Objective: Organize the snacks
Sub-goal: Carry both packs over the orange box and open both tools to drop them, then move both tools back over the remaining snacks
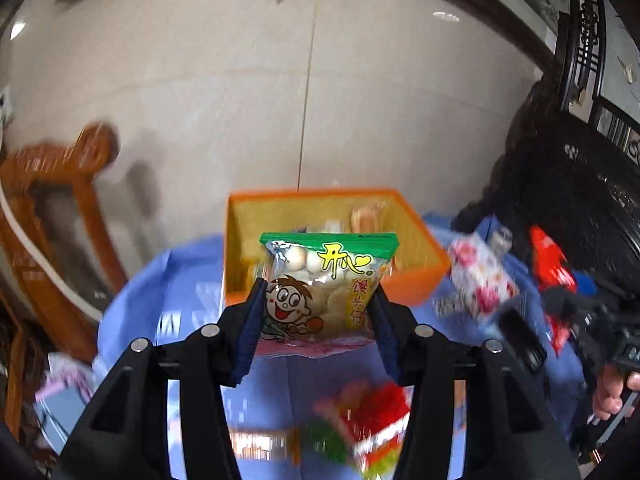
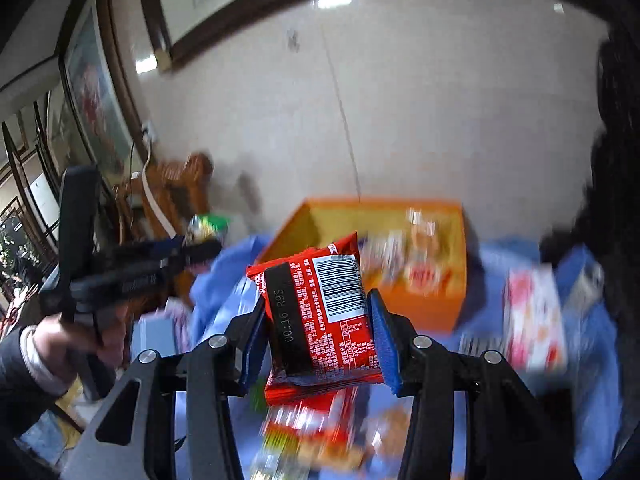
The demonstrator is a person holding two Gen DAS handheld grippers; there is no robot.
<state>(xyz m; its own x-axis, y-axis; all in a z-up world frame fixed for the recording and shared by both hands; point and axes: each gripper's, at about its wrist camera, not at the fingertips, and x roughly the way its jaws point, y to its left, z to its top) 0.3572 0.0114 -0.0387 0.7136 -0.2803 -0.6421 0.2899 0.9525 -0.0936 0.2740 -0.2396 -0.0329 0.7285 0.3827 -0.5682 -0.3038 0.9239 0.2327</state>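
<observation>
My left gripper is shut on a green-topped snack bag with a cartoon boy, held above the blue cloth in front of the orange basket. My right gripper is shut on a red snack packet with a barcode, held up before the same orange basket, which holds several snacks. The left gripper with its green bag also shows in the right wrist view at the left. The right gripper with its red packet shows in the left wrist view at the right.
A blue cloth covers the table. A white floral packet lies right of the basket, also in the right wrist view. Red and green packets lie below the left gripper. A wooden chair stands at the left, dark furniture at the right.
</observation>
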